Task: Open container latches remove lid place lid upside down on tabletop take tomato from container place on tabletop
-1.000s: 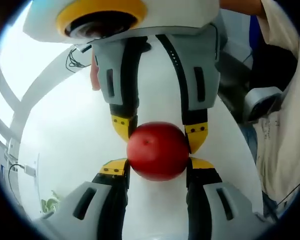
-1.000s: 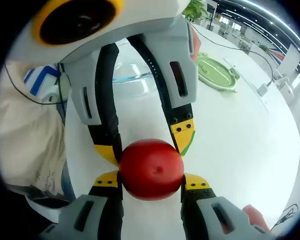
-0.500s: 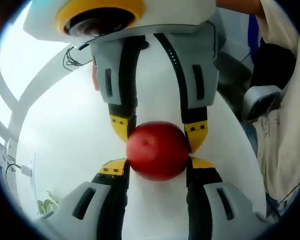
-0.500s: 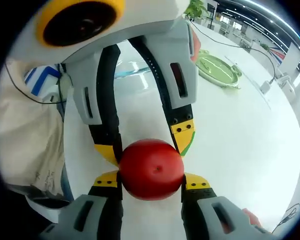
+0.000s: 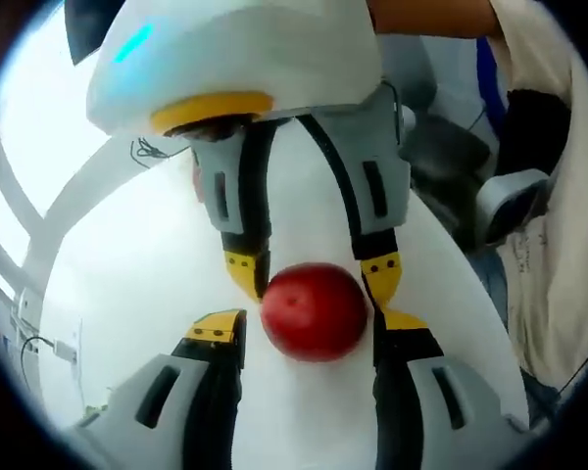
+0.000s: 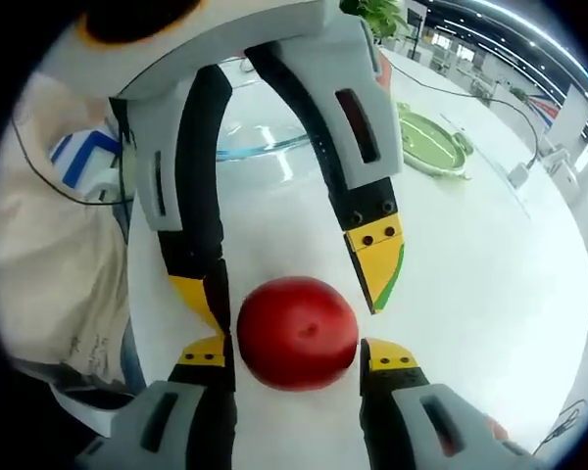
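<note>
While the round red tomato (image 5: 314, 311) sits on the white tabletop (image 5: 157, 294), both grippers face each other across it. In the left gripper view, the left gripper (image 5: 309, 328) stands released: one yellow-tipped jaw is clear of the tomato, the other just beside it. In the right gripper view, the right gripper (image 6: 296, 354) brackets the tomato (image 6: 297, 333) closely, though I cannot tell whether it grips. Beyond the tomato lie a clear glass container (image 6: 260, 137) and, further off, a green round lid (image 6: 426, 142).

left gripper view and right gripper view face each other, both close on the shared tomato (image 5: 314, 311) (image 6: 297, 332), from opposite sides
</note>
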